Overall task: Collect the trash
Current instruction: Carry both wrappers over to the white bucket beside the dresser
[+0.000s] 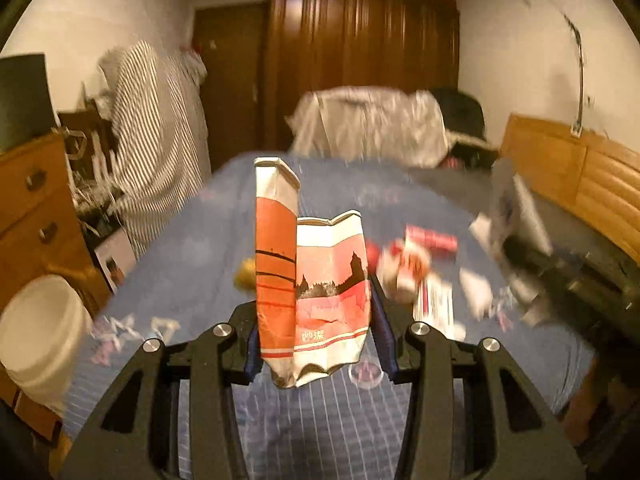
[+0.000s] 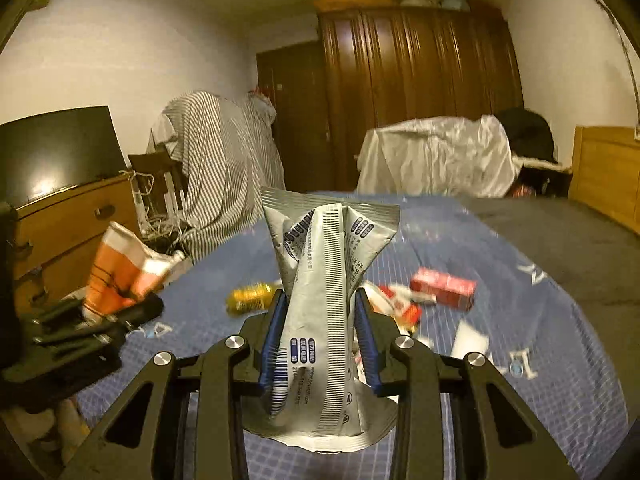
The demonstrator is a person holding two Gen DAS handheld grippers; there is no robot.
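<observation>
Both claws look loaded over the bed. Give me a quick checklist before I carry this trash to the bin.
1. Left claw shut on the orange and white carton: ok.
2. Right claw shut on the silver wrapper: ok.
3. Both pieces lifted off the blue bedsheet: ok.
4. White bin in view at left: ok; whether it is within reach: cannot tell.
5. Bed cleared of trash: not ok; red box and yellow bottle remain.

Red box (image 2: 444, 288) right of yellow bottle (image 2: 250, 296), on bed (image 2: 520, 320)
</observation>
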